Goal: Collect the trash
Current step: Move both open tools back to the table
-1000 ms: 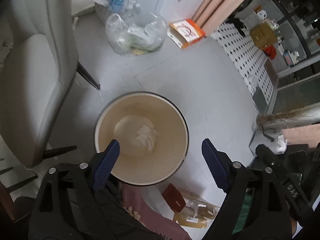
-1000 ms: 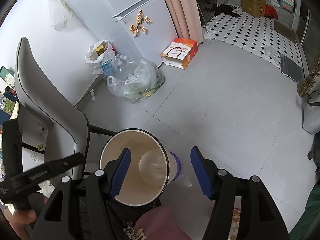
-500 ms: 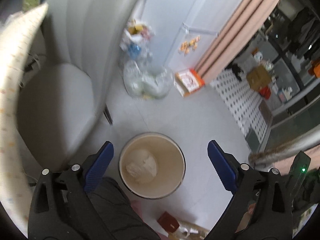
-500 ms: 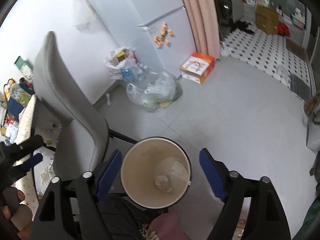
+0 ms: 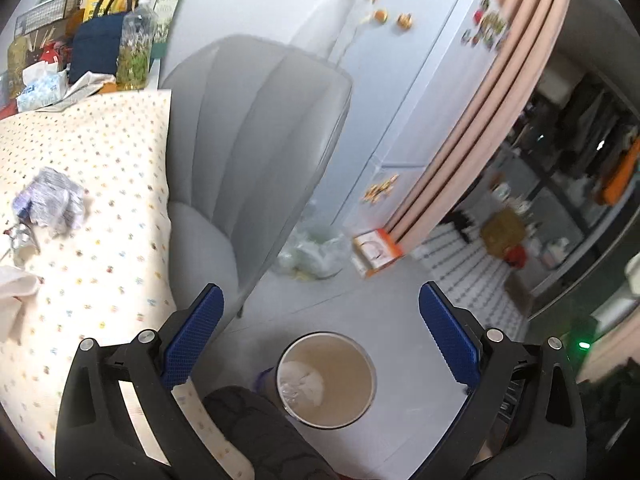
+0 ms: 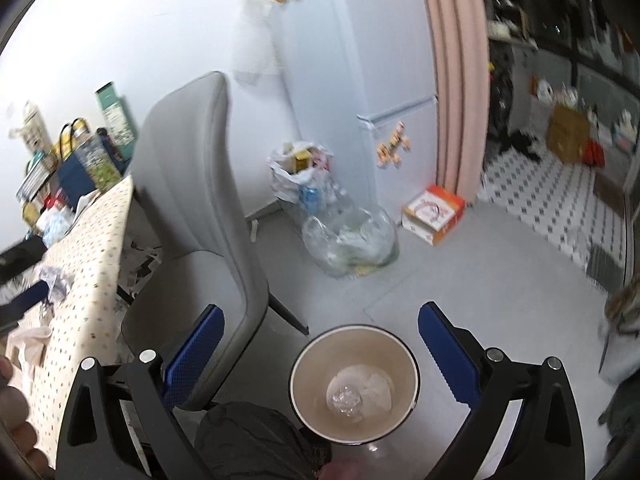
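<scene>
A beige bin (image 5: 326, 380) with a dark rim stands on the grey floor, far below both grippers. In it lie white crumpled paper (image 5: 300, 384) and a clear crumpled wrapper (image 6: 346, 398). My left gripper (image 5: 320, 300) is held high and open, with nothing between its blue pads. My right gripper (image 6: 320, 312) is also high above the bin (image 6: 354, 382); its jaws are opening and hold nothing. On the dotted tablecloth (image 5: 100, 200) at the left lie a crumpled silvery wrapper (image 5: 52, 204) and a white tissue (image 5: 16, 284).
A grey chair (image 6: 200, 220) stands between table and bin. On the floor by the fridge lie a clear bag (image 6: 352, 240), a white rubbish bag (image 6: 300, 172) and an orange box (image 6: 434, 212). A dark-clad knee (image 5: 256, 432) is beside the bin. Bags and bottles (image 5: 104, 40) crowd the table's far end.
Both grippers have risen away from the bin, which now looks smaller and lower in each view. Their jaws have spread wider. The table with its trash has come into the left wrist view.
</scene>
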Motion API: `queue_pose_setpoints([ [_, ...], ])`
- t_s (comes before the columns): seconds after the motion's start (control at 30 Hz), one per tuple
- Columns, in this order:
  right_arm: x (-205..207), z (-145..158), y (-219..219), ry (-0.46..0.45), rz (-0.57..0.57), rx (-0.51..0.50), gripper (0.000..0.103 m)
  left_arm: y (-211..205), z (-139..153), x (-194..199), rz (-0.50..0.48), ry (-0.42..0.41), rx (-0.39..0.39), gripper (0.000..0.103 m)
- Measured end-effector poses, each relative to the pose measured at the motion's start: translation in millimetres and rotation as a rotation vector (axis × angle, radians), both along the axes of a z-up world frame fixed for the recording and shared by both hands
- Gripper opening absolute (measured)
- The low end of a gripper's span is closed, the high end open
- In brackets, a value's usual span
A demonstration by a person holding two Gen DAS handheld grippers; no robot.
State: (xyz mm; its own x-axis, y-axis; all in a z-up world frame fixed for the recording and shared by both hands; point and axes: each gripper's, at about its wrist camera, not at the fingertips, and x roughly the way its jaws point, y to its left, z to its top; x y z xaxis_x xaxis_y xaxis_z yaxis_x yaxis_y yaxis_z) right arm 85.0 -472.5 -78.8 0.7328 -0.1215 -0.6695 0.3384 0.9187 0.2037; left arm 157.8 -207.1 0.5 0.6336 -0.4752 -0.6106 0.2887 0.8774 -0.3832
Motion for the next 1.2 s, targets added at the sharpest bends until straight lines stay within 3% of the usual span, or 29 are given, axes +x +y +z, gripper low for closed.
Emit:
queue_pose_setpoints([
  [0.23, -2, 39, 53, -0.064, 0.083, -0.020, 0.095, 62, 32, -31, 0.077, -0.094, -0.086, 0.097],
  [0.53, -2, 58, 129, -0.079, 0.226, -0.049, 0.095, 137, 48, -64, 0.222, -0.159, -0.076, 0.097],
  [0.83, 1, 74, 186, -0.118, 0.356, -0.080, 0.095, 195, 47, -92, 0.368, -0.191, -0.047, 0.097],
  [1.07, 0, 81, 225, -0.222, 0.481, -0.052, 0.095, 237, 41, -114, 0.502, -0.246, -0.006, 0.097],
  [1.2, 2, 82, 251, -0.243, 0.544, -0.074, 0.095, 266, 29, -122, 0.564, -0.222, 0.015, 0.097],
])
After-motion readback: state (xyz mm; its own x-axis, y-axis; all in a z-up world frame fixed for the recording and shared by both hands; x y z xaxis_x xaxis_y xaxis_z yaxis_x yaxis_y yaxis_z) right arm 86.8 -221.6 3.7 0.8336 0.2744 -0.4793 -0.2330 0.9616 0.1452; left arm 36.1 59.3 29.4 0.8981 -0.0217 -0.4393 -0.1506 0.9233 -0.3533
